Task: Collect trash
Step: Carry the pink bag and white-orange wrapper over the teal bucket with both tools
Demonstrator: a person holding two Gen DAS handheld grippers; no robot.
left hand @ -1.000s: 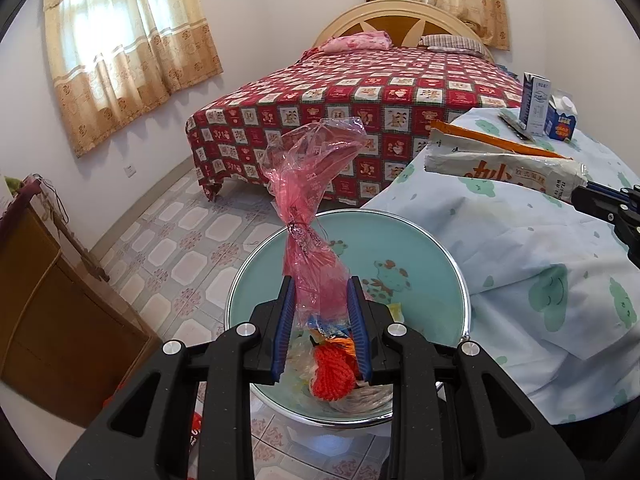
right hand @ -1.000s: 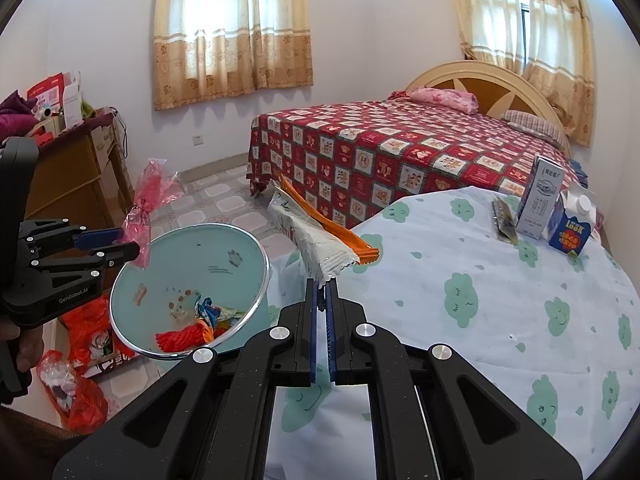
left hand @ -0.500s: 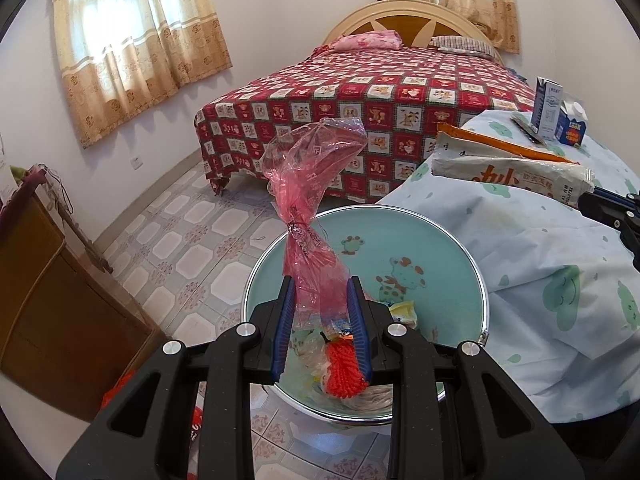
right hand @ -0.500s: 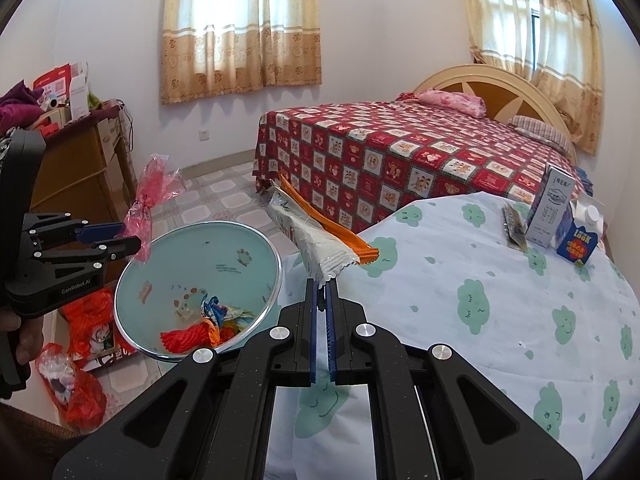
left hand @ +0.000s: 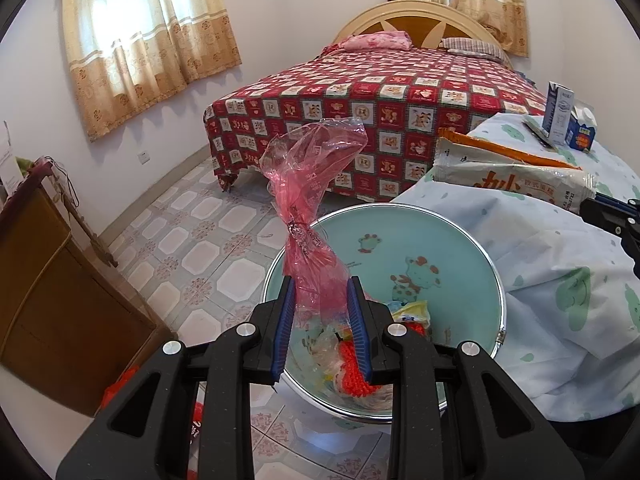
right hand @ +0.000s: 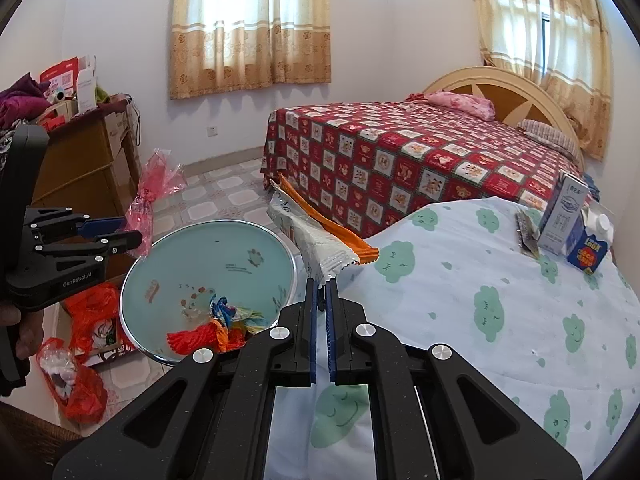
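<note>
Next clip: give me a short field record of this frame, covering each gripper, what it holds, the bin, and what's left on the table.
left gripper: shut on pink plastic bag, above the bin
right gripper: shut on corner of white snack wrapper
bin: round, pale green, beside table; wrappers and red scraps inside
table: cloud-print cloth; milk carton, blue carton, orange wrapper

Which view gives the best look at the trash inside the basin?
The right wrist view: the trash lies unobstructed in the basin. In the left wrist view, the left gripper and its pink bag cover much of it.
</note>
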